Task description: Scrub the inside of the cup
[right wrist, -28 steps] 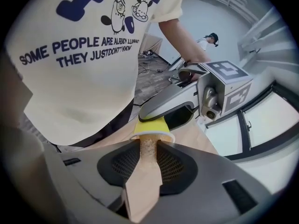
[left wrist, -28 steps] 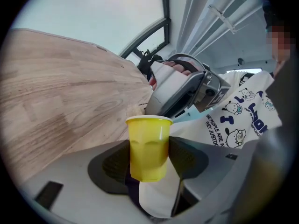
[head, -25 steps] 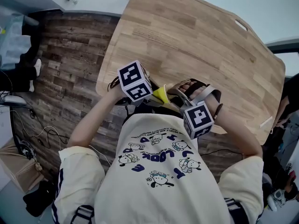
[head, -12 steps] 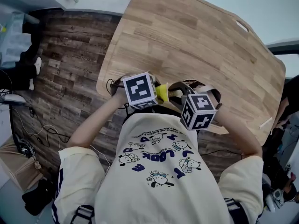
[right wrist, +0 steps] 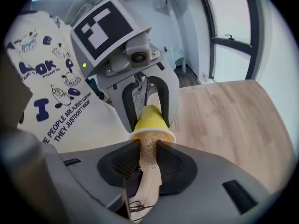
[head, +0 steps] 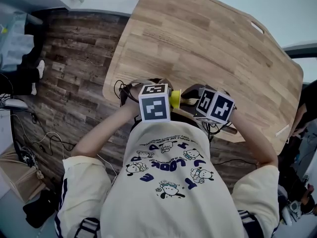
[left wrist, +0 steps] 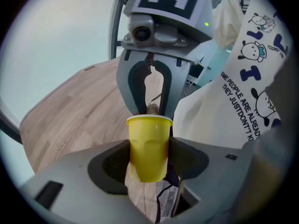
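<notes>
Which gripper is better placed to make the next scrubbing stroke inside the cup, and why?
Right. The right gripper is shut on the brush, whose head sits inside the yellow cup; the left gripper only holds that cup.

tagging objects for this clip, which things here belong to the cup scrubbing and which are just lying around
In the job: yellow cup, clamped in the left gripper; scrubbing brush, held by the right gripper, its head at the cup's mouth.
Lying about: wooden table; loose cables.

The scrubber (right wrist: 145, 150) had its far end hidden inside the cup (right wrist: 150, 119) (overhead, only a yellow sliver showed).
</notes>
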Available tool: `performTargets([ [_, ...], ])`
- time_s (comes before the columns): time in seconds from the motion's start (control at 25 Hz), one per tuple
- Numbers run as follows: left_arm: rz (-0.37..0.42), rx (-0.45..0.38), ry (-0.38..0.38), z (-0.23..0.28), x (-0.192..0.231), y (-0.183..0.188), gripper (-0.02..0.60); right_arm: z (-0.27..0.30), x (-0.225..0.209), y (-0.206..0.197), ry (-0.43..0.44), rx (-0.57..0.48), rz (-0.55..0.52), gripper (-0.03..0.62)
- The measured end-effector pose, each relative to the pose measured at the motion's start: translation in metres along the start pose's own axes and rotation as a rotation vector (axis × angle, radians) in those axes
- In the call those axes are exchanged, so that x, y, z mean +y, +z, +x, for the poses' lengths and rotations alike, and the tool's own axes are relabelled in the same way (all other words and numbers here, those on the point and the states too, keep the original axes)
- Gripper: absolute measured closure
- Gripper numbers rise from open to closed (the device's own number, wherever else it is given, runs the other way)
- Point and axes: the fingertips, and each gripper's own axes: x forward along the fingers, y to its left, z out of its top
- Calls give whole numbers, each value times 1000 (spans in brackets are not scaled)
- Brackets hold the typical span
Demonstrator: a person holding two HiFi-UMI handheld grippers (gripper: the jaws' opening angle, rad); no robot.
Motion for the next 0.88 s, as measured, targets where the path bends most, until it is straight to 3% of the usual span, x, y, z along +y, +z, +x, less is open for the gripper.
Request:
performTargets([
  [0.4,97,22,-4,2,-9,2,308,-2,9,-3,274,-113,436,484],
  [0.88,213,28,29,3,-8,4,308,-9,9,-4,558,-234,857,487],
])
